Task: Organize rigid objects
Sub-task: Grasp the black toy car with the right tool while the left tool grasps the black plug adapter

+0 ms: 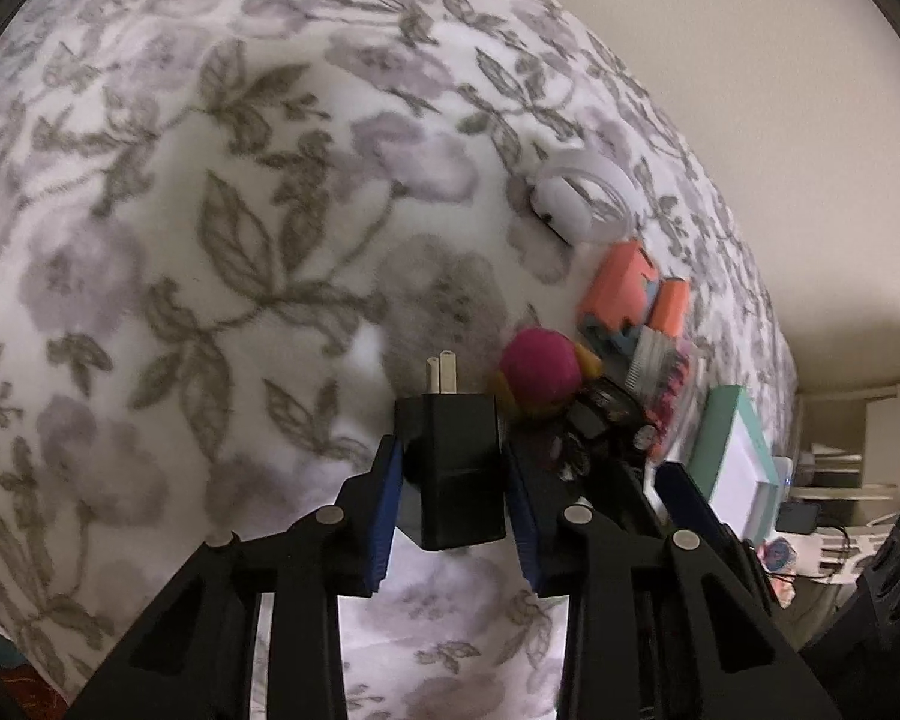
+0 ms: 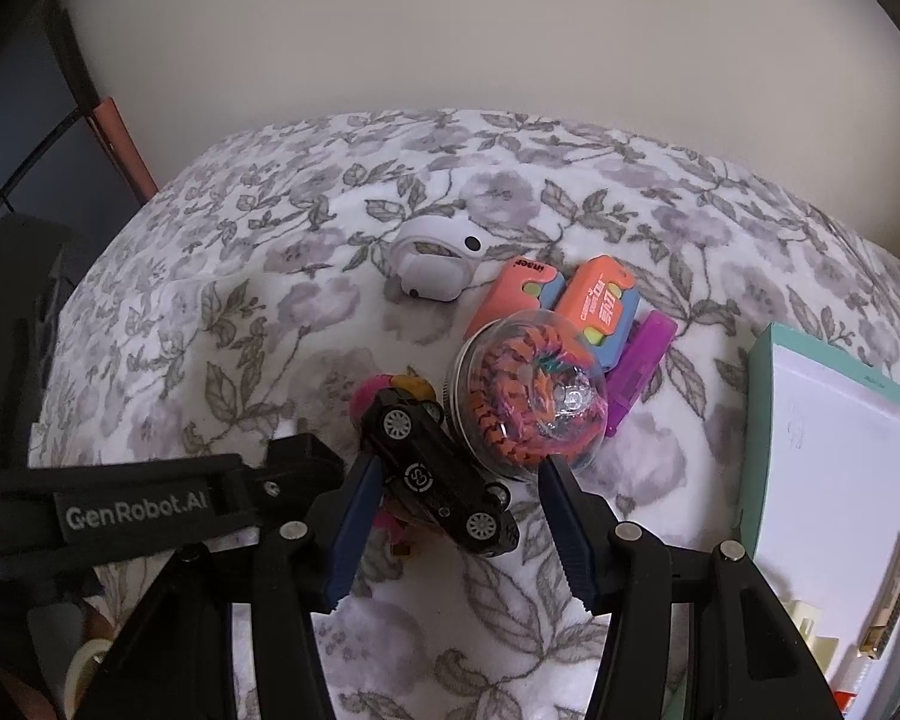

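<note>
- Your left gripper (image 1: 453, 468) pinches a black plug adapter (image 1: 453, 468) between its blue pads, prongs pointing forward and away from you. Keep that squeeze steady: the adapter is smooth and blocky, so I judge it could twist if you loosen early.
- Carry it toward the cluster ahead and to the right of the left gripper, where the pink felt ball (image 1: 540, 369) and the orange cases (image 1: 621, 276) lie on the floral blanket (image 1: 210, 180). Set it down just beside them, not on top, and lower it until it touches the soft fabric before you let go.
- Your right gripper (image 2: 456, 504) stands spread around the black toy car (image 2: 444, 474), which lies diagonally between the fingers. The left finger is touching or nearly touching it; the right finger is apart from it. Whether the car rests on the blanket or on the pink toy under it, I cannot tell.
- If you mean to grip the car, square the fingers to its long sides first, as it sits skewed and may pivot when you close.
- Mind the clear dome of coloured bands (image 2: 525, 399) just ahead of the right finger; it looks ready to roll if nudged.
- The teal box (image 2: 768, 420) lies well to the right of the right gripper, open, a likely destination.
- Both grippers point forward and down at the blanket, the left one close beside the right.
</note>
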`<state>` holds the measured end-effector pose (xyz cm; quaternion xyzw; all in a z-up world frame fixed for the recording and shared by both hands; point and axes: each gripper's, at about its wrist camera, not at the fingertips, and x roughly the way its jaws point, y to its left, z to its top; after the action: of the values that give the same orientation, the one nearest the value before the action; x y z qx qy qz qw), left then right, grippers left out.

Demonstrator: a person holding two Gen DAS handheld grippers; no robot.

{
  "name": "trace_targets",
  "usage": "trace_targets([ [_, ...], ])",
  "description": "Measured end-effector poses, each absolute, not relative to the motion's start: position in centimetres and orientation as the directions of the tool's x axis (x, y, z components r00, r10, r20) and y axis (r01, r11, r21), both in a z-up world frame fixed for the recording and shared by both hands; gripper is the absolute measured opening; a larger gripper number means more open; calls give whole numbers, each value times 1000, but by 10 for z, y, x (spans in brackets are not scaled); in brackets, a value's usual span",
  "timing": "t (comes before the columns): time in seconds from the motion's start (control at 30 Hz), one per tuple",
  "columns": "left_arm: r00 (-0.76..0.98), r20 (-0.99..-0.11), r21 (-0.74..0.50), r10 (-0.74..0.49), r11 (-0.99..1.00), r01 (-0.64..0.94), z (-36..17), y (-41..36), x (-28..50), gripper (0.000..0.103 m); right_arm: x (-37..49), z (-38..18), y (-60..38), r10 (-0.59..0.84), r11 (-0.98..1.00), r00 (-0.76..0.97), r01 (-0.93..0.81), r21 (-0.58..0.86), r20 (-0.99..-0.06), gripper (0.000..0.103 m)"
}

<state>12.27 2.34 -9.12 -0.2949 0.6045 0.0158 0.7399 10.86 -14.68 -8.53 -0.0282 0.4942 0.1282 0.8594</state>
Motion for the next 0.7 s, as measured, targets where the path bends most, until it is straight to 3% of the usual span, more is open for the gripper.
trace_targets([
  [0.17,288,-922,-364,-259,833,-417,-87,36,121,35,109,-84,-146,184,966,486,-248,67,-854,57],
  [0.7,290,-923,-362,-254,828,-428,-88,37,123,35,107,-83,-131,185,949,458,-313,37,-870,58],
])
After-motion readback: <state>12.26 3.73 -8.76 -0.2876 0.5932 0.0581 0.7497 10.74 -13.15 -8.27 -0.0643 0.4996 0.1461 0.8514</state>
